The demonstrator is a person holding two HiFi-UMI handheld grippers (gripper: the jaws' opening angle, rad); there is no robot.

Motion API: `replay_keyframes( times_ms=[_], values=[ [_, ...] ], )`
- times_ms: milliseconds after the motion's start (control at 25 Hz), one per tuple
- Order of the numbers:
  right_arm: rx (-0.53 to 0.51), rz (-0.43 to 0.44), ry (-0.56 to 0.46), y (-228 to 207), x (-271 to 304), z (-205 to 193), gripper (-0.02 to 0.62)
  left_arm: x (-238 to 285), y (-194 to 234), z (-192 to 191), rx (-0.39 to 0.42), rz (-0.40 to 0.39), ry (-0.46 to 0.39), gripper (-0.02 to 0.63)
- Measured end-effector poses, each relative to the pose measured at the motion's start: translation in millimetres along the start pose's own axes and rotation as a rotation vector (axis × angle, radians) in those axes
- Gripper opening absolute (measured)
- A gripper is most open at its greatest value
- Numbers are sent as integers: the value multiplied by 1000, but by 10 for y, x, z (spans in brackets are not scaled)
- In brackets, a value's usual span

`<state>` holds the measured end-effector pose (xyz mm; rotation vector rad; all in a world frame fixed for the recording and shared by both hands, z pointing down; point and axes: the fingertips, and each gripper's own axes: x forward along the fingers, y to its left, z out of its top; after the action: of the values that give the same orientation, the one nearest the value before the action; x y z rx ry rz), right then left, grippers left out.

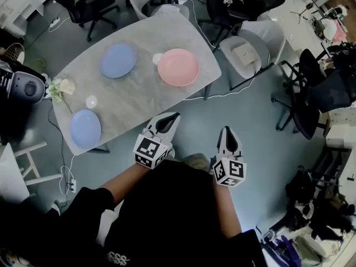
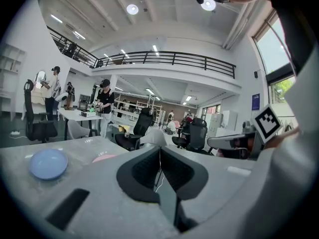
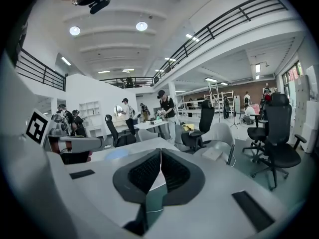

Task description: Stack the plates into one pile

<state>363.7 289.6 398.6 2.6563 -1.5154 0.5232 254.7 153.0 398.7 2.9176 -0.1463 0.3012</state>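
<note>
Three plates lie apart on the grey table (image 1: 139, 93), none stacked. The pink plate (image 1: 178, 67) sits near the table's right end, close to the near edge there. One blue plate (image 1: 118, 60) lies further in, toward the far edge. The second blue plate (image 1: 85, 129) rests by the left near corner, its rim almost at the table's edge. A small white round object (image 1: 157, 58) lies just beside the pink plate, and another (image 1: 91, 101) between the two blue plates.

The left gripper (image 1: 174, 117) and right gripper (image 1: 227, 131) hang off the table over bare grey floor (image 1: 250, 127), jaws pressed together on nothing. A white chair (image 1: 245, 52) crowds the table's right end, and black office chairs (image 1: 89, 4) line the far side.
</note>
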Motion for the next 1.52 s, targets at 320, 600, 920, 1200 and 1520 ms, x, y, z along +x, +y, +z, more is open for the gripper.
replay_keyframes(
  times_ms=[320,600,920,1200,1520],
  values=[
    [-9,90,14,13,494,-99,12,57,275,-159,-29,110,1,17],
    [-40,247,61,4,1419,-4,13,438,949,-265,-84,243,57,17],
    [-31,394,186,-298,2542,9,14,1057,1601,-324,-240,383,120,17],
    [-53,498,341,-488,3425,-302,15,1280,2154,-785,-346,525,197,17],
    [-200,576,526,-546,4228,-914,18,1424,2647,-1469,-482,677,282,18]
  ],
)
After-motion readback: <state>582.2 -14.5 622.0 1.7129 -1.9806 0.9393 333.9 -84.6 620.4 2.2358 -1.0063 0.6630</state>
